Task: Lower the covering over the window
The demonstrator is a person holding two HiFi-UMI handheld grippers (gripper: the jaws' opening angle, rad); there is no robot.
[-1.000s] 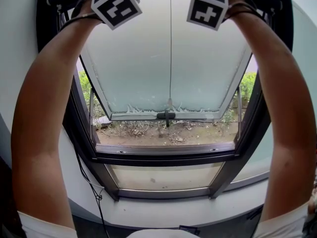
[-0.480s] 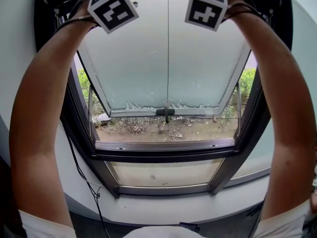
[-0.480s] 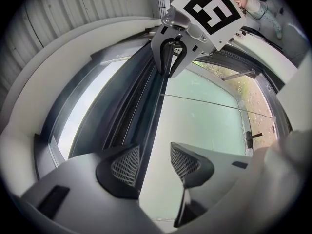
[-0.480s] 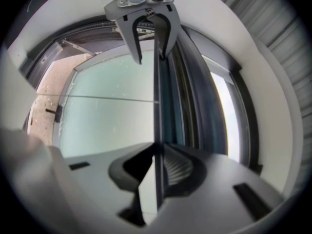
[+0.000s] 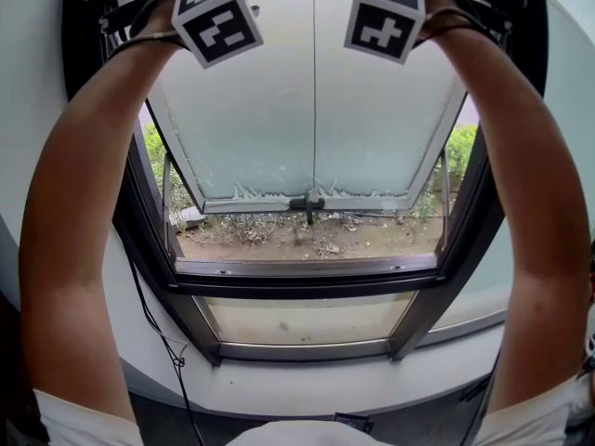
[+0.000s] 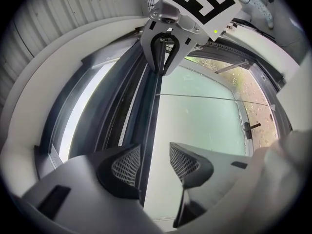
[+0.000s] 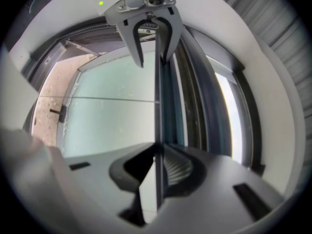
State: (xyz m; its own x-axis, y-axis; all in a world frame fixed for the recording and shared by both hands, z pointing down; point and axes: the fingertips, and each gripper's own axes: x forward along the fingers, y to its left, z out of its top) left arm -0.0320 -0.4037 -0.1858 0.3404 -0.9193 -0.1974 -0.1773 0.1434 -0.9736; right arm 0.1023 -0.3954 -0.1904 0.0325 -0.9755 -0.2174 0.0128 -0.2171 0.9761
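Both arms reach up to the top of the window in the head view, where only the marker cubes of my left gripper [image 5: 218, 19] and right gripper [image 5: 386, 12] show. The covering's dark bottom rail [image 6: 152, 111] runs between the two grippers. My right gripper [image 7: 158, 167] has just been closing and is shut on the rail's thin edge [image 7: 158, 82]. My left gripper [image 6: 153, 162] has just been closing a little; its jaws stand apart with the rail's edge between them, pads not pressing. The frosted window pane [image 5: 311, 110] is uncovered.
The sash is tilted outward, with its handle [image 5: 307, 203] at the bottom edge and a thin line [image 5: 314, 82] down its middle. Below are the dark frame's sill [image 5: 307, 269] and a lower fixed pane [image 5: 307, 323]. A cable [image 5: 158, 333] hangs on the wall at left.
Both marker cubes have sunk slightly at the window's top, and the left one has rolled a little. The arms otherwise hold their place.
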